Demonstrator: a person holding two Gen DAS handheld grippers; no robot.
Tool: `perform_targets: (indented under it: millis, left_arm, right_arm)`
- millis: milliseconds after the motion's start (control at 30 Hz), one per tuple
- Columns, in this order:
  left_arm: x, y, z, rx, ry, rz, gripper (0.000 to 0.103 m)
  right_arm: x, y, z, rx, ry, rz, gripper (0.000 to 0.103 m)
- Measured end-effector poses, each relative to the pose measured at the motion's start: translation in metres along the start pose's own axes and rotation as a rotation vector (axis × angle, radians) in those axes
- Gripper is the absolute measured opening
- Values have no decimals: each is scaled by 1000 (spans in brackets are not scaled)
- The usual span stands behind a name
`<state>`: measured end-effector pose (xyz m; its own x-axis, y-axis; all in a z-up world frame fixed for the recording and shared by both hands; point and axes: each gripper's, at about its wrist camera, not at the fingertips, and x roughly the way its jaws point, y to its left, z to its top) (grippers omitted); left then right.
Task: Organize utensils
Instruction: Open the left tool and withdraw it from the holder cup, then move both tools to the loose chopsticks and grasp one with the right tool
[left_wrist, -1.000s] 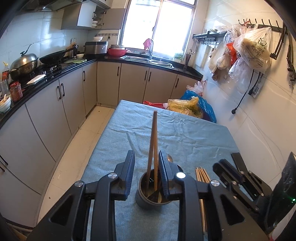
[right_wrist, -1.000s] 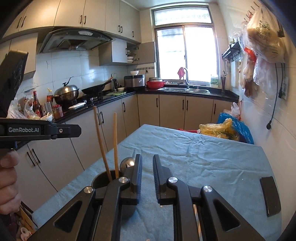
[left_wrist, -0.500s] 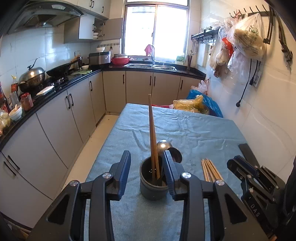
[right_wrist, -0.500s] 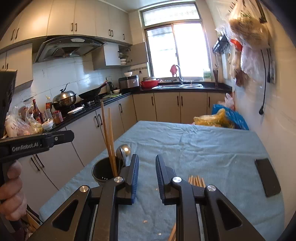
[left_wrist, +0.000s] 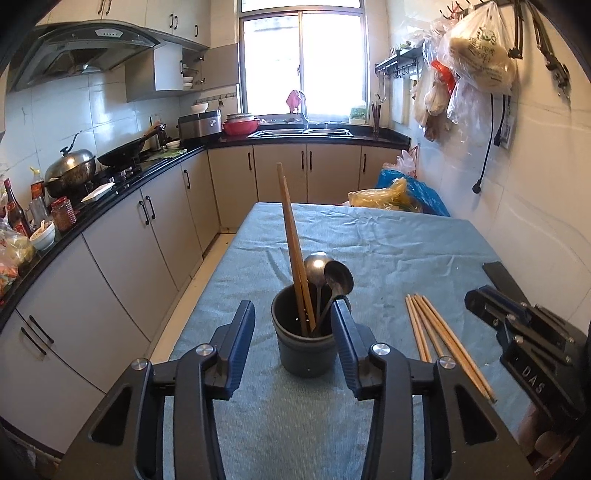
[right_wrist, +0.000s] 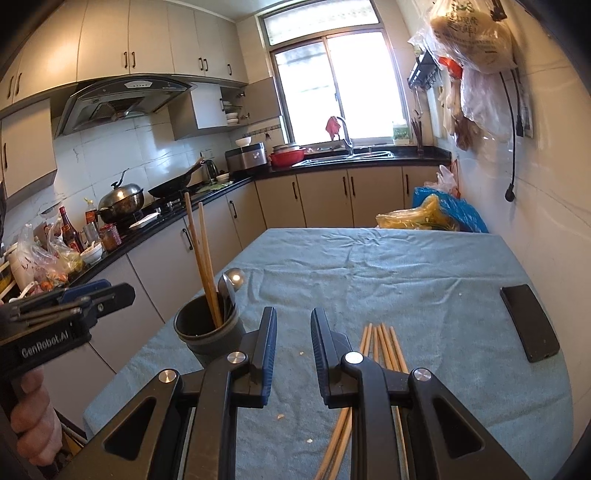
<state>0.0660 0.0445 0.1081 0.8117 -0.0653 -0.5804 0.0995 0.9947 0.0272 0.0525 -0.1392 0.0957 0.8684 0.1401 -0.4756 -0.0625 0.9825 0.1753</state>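
Note:
A dark grey utensil cup (left_wrist: 306, 339) stands on the blue-clothed table (left_wrist: 388, 243). It holds two wooden chopsticks (left_wrist: 291, 243) and two metal spoons (left_wrist: 338, 275). My left gripper (left_wrist: 293, 317) is open, its fingers either side of the cup and just short of it. Several loose chopsticks (left_wrist: 436, 332) lie on the cloth to the right. In the right wrist view the cup (right_wrist: 208, 332) is at the left and the loose chopsticks (right_wrist: 384, 345) lie under and ahead of my right gripper (right_wrist: 293, 325), which is open and empty.
A black phone (right_wrist: 528, 323) lies near the table's right edge by the tiled wall. Kitchen cabinets (left_wrist: 122, 258) and a cluttered counter run along the left. Yellow and blue bags (left_wrist: 399, 194) sit beyond the table's far end.
Both grippers have pulled back and up from the cup. The left jaws opened wider and now stand clear of the cup. The spoons and loose chopsticks came into fuller view.

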Motion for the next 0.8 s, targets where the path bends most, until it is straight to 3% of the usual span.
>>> perform_targets:
  millis: [800]
  left_arm:
    - [9,-44,-22,121,15,40,48]
  right_arm:
    - [-3,-42,-9,102,30,-12,21]
